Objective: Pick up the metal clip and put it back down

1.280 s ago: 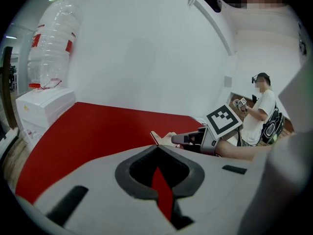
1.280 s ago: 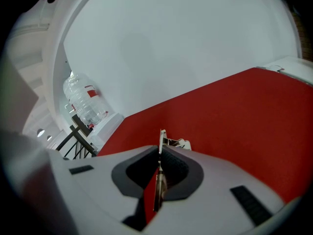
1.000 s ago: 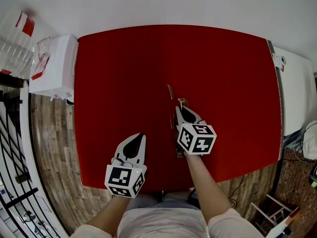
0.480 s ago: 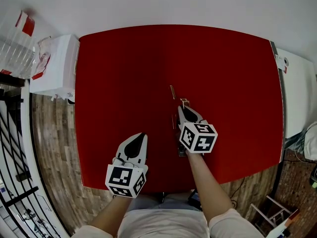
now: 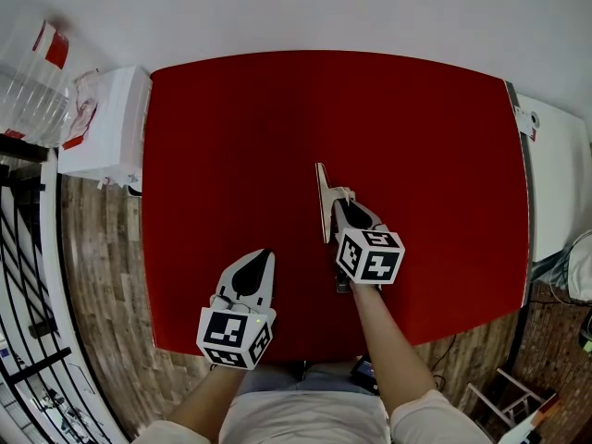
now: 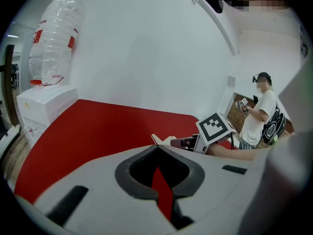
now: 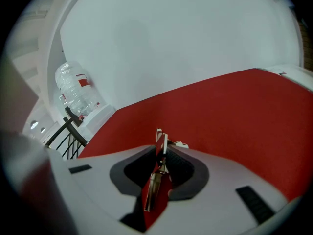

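Metal clip [image 7: 154, 184]: stands on edge in the slot of the right tongs [image 5: 341, 198], silver body running back along the gap, thin ends poking out just past the tips. Shows red worktop [image 5: 231, 137] on both sides of that body, so sits between the pads without looking pinched. Those tongs: slightly parted, just been opening, angled down over the middle of the worktop. From the head view, appears as a pale narrow strip hugging the left edge of the right tongs, far end reaching beyond the tips. Cannot tell whether resting on the red surface or held just off it. Left tongs [image 5: 264, 253]: closed at the tips, nothing between them, only a sliver of red seen through the slot behind. Parked by the worktop's near edge, well apart from the clip and to its left.
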